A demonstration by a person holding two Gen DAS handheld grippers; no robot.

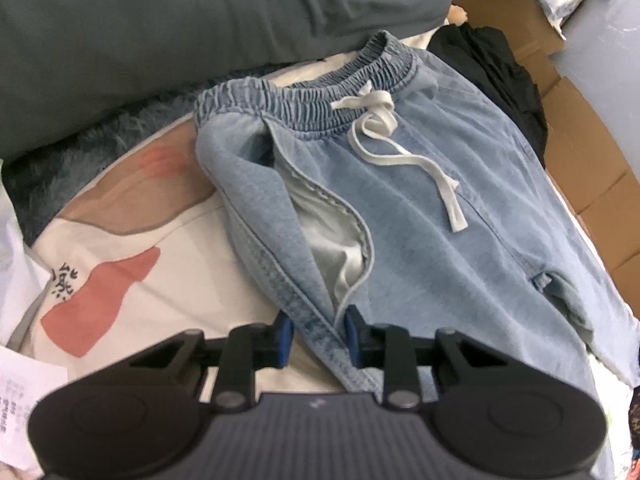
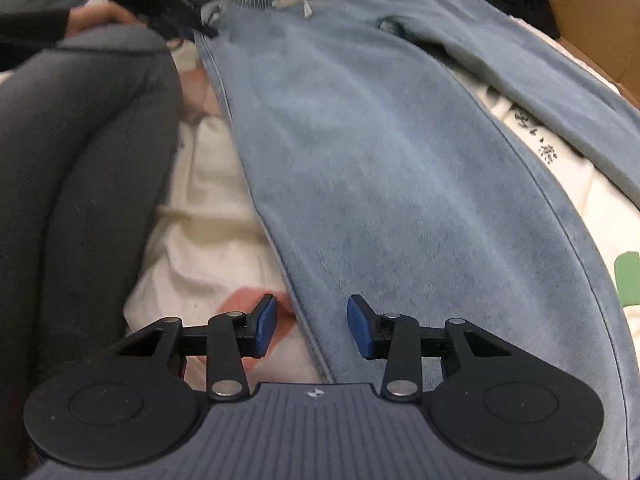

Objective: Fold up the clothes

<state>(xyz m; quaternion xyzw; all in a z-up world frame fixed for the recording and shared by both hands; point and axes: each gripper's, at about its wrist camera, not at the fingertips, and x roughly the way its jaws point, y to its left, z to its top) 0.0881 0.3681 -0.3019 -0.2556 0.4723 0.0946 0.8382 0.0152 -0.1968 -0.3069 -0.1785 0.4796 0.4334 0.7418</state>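
Light-blue trousers spread flat on the patterned sheet.
Left gripper pinching the seamed side edge by the open pocket; right gripper parted, straddling the leg's edge, nothing clamped.

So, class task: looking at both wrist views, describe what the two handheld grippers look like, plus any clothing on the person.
Both the left gripper and right gripper look alike: ribbed grey body, two round black discs, black linkage arms with silver rivets, blue pads on the fingers, a small white mark at centre. No cables show. A dark sleeve covers the person's forearm.
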